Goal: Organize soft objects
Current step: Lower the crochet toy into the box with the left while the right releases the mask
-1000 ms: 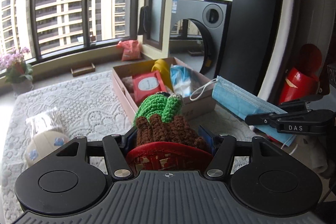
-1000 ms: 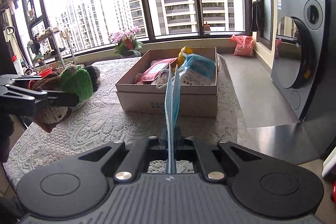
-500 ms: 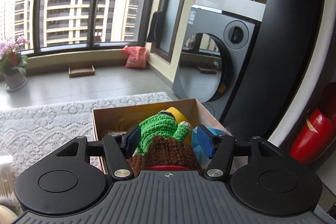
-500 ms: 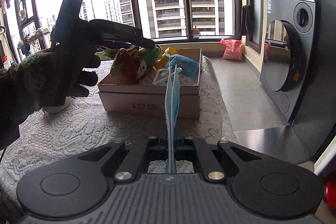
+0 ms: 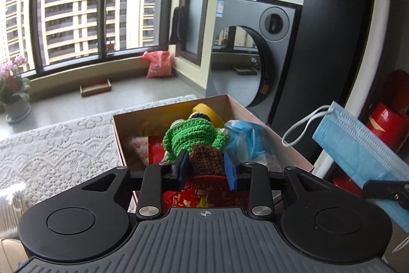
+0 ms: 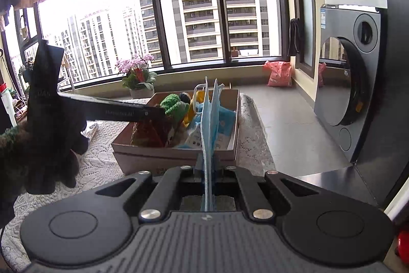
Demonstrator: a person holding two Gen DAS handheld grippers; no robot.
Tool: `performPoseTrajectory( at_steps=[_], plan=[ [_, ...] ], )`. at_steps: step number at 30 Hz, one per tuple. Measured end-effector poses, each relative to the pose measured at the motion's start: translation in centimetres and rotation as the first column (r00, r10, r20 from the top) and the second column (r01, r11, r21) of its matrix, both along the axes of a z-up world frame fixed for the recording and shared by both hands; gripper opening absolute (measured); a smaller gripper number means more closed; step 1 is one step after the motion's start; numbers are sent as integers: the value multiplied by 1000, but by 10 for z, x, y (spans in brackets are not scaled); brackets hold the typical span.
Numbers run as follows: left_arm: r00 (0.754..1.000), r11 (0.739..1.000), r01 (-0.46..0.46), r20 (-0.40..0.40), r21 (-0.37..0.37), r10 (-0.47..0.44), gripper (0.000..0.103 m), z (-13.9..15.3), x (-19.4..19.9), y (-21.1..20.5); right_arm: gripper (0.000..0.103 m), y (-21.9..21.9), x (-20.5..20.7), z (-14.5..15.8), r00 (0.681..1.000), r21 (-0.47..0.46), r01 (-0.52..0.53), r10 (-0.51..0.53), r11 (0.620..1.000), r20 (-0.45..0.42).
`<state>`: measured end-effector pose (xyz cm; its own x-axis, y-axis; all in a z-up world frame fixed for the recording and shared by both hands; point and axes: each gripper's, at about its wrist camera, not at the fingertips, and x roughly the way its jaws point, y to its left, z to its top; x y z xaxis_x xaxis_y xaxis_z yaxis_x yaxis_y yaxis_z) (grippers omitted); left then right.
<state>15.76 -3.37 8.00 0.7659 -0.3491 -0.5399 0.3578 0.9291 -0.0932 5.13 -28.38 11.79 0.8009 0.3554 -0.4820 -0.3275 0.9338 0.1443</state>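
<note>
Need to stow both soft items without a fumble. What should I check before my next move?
1. Crochet cactus above the cardboard box: ok.
2. Cactus released: not ok; left hand-held gripper jaws are closing with it between them.
3. Right hand-held gripper clamped on face mask: ok.
4. Mask above box: not ok, it hangs short of the box's near side.
5. Free room in the box for the mask: cannot tell.

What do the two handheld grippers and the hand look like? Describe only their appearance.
Each gripper, left and right, is matte black plastic: ribbed grey top plate, two round side discs, silver pivot screws, linkage arms. The left has blue finger pads. The hand wears a dark glove and green knit cuff.
</note>
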Motion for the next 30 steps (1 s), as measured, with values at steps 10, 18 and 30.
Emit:
performPoseTrajectory(
  at_steps=[10,18,30],
  plan=[
    [999,1000,-26,33,4,26,42,-6,-2,10,4,39,123,32,994,180,-40,57,983,-91],
    [997,994,-72,30,-79,74,39,-5,-12,46,11,92,174,-22,974,83,-79,94,993,-205],
    [996,983,-82,26,-163,88,39,-11,-16,54,4,89,151,-25,962,-29,-106,95,994,-256]
  ],
)
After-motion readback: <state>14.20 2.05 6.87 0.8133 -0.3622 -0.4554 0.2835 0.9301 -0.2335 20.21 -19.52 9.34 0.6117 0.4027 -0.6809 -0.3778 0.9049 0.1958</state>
